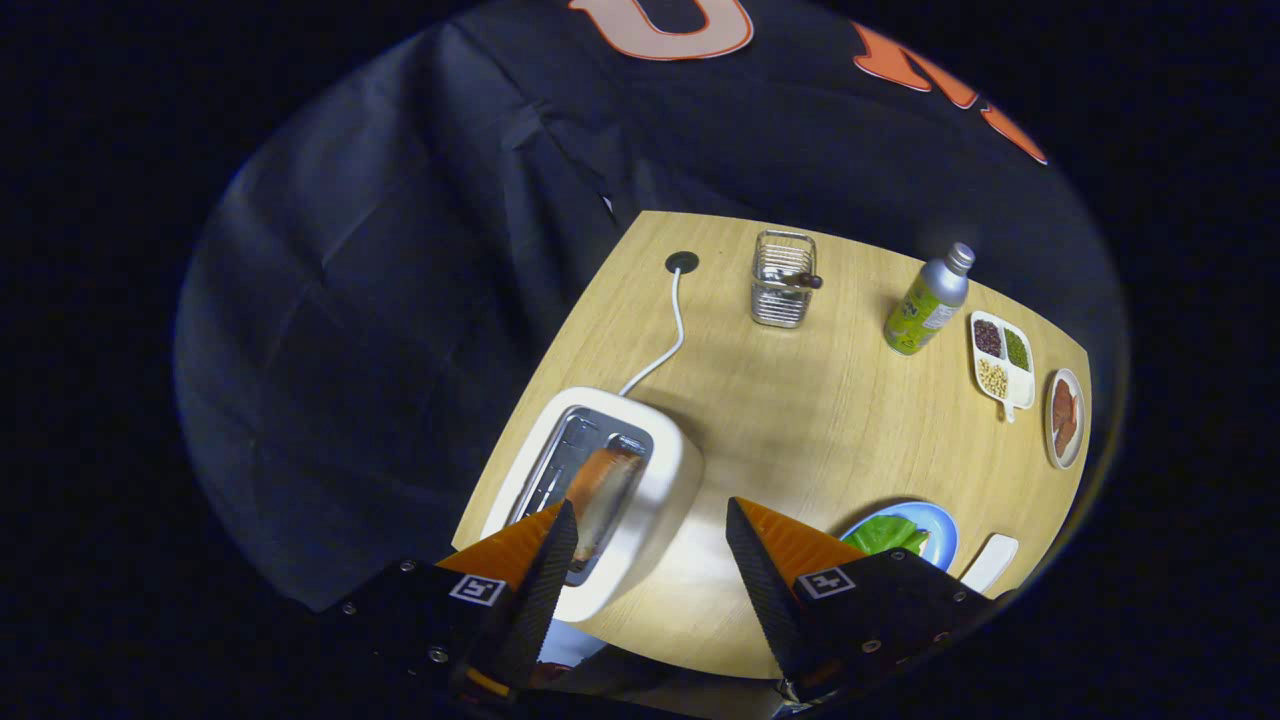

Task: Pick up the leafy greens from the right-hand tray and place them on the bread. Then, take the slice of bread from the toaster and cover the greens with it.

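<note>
1. My claw (650,515) hangs above the near side of the counter (800,420), fingers spread wide apart, gripping nothing.
2. Farthest left: white toaster (600,490) near the counter's left edge, a slice of bread (605,490) standing in its slot. My left finger's tip overlaps the toaster in view (contact unclear), with the slice just ahead of it.
3. White cable (665,350) runs from the toaster's back to a round dark hole (682,262) in the counter.
4. Middle, far side: small wire basket (783,280), something dark-tipped poking out of it (too small to tell).
5. Right of that: silver bottle (930,300) with green label, upright.
6. Near side, just beyond my right finger: blue plate (940,535) holding the leafy greens (885,533), partly hidden by the finger.
7. Beside the plate, a white tray (990,562), only partly in view.
8. Far right: white divided dish (1000,360) with three fills (dark red, green, pale), then a small oval plate (1064,418) with reddish slices near the counter edge.
</note>
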